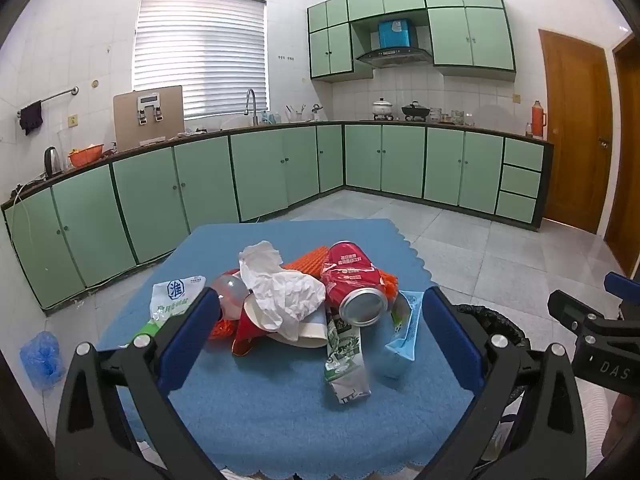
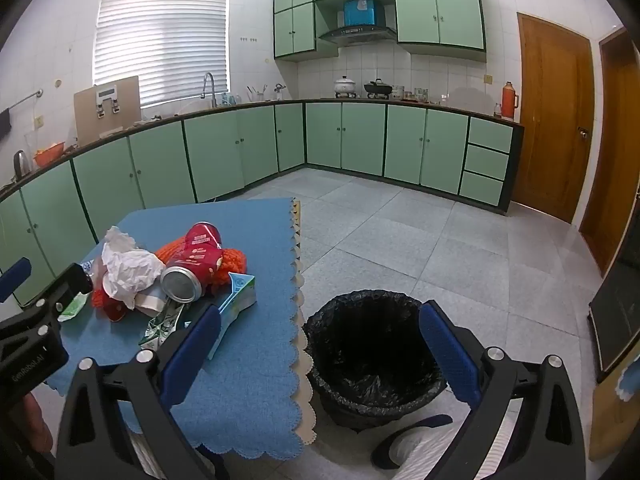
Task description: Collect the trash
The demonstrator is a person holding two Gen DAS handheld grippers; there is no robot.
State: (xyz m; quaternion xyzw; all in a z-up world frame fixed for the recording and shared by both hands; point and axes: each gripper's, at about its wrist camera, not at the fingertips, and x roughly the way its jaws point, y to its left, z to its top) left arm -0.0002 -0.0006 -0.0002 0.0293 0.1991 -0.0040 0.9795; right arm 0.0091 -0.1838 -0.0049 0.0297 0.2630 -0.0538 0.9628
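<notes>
Claws: left claw (image 1: 320,320) wide, right claw (image 2: 320,332) wide, both empty | red can (image 1: 354,280): one | bin (image 2: 372,352): one

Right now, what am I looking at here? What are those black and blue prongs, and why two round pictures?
There is no robot: a person holds a two-fingered gripper in each hand, each with a camera looking along its fingers. One picture comes from the left gripper, over a blue cloth piled with trash: a red can, crumpled tissue, an orange net and wrappers. The other comes from the right gripper, above a bin with a black bag. Both are open, holding nothing.
</notes>
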